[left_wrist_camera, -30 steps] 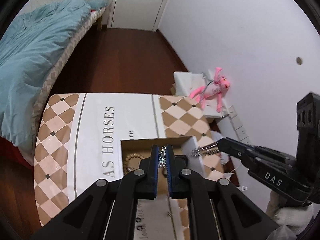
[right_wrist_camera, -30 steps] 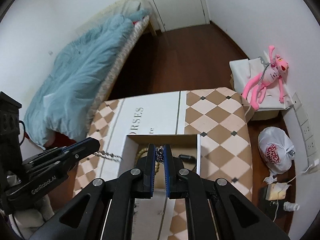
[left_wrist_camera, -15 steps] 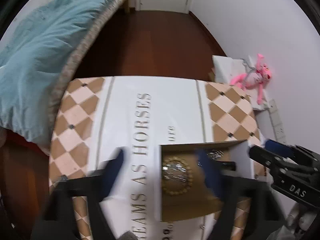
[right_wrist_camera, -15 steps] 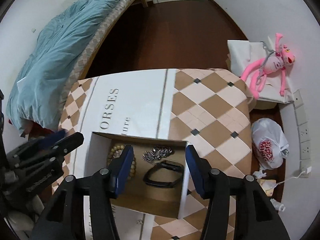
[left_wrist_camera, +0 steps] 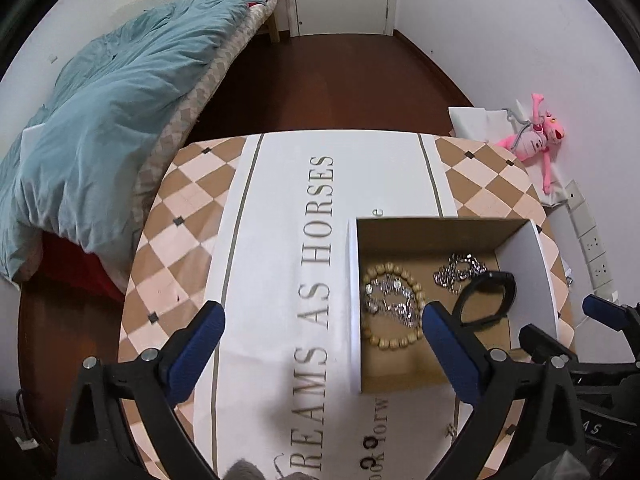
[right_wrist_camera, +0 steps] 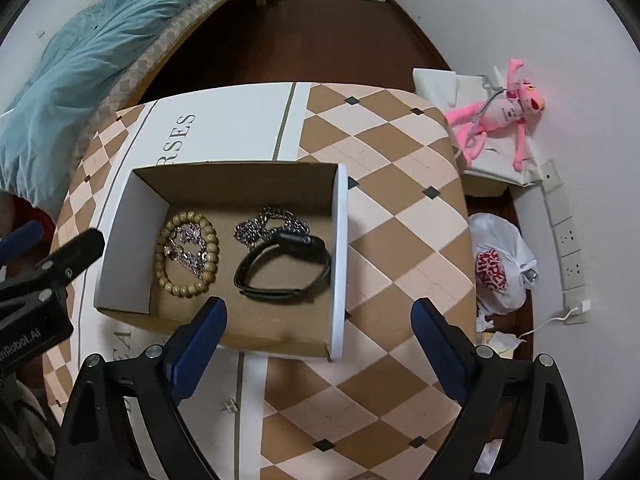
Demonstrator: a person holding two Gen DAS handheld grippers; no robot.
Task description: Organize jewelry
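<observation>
An open cardboard box [right_wrist_camera: 340,248] [left_wrist_camera: 354,300] sits on the table. Inside lie a wooden bead bracelet [right_wrist_camera: 212,248] [left_wrist_camera: 394,342] with a silver pendant necklace [right_wrist_camera: 188,250] [left_wrist_camera: 390,300] in its ring, a silver chain [right_wrist_camera: 266,224] [left_wrist_camera: 460,270] and a black watch band [right_wrist_camera: 280,268] [left_wrist_camera: 486,300]. My left gripper [left_wrist_camera: 320,316] is open and empty above the table, left of the box. My right gripper [right_wrist_camera: 319,312] is open and empty above the box's near edge. Each gripper shows in the other's view.
The table has a checked cloth [right_wrist_camera: 400,208] with a white lettered strip [left_wrist_camera: 312,264]. A small metal piece [right_wrist_camera: 230,406] lies on the cloth near me. A bed with a blue duvet [left_wrist_camera: 100,120] stands left. A pink plush toy [right_wrist_camera: 500,116] and a plastic bag [right_wrist_camera: 500,268] lie right.
Both grippers were shut on jewelry over the box a second ago. They have opened, the pendant necklace and the chain now lie in the box, and both grippers have pulled back and up.
</observation>
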